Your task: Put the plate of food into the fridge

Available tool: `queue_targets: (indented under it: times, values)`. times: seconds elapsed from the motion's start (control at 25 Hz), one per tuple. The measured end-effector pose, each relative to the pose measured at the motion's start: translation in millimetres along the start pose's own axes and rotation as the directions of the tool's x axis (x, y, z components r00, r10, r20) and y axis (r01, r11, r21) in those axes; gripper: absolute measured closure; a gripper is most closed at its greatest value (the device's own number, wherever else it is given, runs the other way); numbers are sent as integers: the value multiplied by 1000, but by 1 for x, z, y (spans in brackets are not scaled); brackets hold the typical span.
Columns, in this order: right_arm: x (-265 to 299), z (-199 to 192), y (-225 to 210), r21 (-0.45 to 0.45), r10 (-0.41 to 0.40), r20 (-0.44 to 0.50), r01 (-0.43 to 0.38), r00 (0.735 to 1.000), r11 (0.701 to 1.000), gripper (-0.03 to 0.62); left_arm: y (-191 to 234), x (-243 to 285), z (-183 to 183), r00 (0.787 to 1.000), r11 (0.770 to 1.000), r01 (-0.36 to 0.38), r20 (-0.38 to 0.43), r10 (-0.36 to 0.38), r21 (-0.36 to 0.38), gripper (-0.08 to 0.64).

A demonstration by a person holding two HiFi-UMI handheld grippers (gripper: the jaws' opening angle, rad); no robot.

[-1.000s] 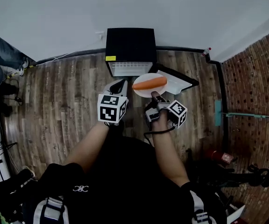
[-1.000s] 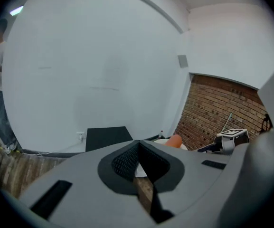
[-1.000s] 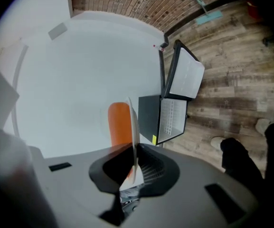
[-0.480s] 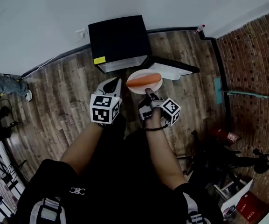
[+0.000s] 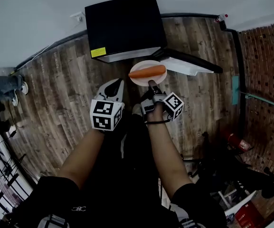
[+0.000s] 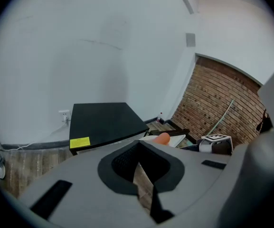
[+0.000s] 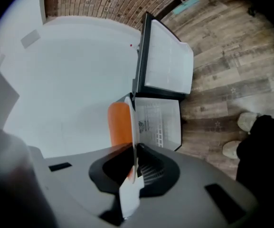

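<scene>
Plate of food [image 5: 139, 81]: white, shallow, pinched at its near rim by the right tool [image 5: 152, 84], jaws nearly closed on the thin edge. Hangs in the air just in front of the black fridge [image 5: 122, 25], above the wooden floor [image 5: 65, 89]. Carries one long orange item [image 5: 147, 71], perhaps a carrot or a sausage, lying across the middle. Probably stiff, light and breakable; probably slick at the rim, so prone to tipping from a one-sided pinch, with the rounded food free to roll. Best kept level, with the grip deep on the rim. Left tool [image 5: 115, 87] just beside, jaws almost together, holding nothing. Beyond, fridge door [image 5: 189, 63] standing open to the right. Inside, in the right gripper view, a white wire shelf [image 7: 161, 122], seemingly bare.
</scene>
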State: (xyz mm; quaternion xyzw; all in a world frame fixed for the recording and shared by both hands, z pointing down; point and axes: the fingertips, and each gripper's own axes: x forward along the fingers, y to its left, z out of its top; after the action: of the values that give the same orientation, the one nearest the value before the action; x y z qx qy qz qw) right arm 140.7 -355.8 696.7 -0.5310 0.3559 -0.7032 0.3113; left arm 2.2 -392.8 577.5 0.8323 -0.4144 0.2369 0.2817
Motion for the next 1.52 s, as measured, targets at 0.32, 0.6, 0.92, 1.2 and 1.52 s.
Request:
queue_targets:
  times: [0.32,0.6,0.92,1.2,1.52]
  values:
    - [124,29,-82,4,66,-39,-66,997,998,559,47,76,-75,997,997,-57,49,59,-44,563]
    - [225,56,-112,-12,99,-21,-99,995,995,559,99,125,-113,990,993,-104,87,109,-56,563]
    - [292,66,-122,-66,42,-13,-43,999,997,555,127,137,-135,987,987,-127,88,136,-102,563]
    - [314,73,-117,-124,8,45,-3,999,992,551,139,131,-148,989,983,-129,58,137,-130,563]
    - [319,80,-127,-367,-105,102,135,989,920,552,135,133,-165,994,986,-104,16,107,-133,563]
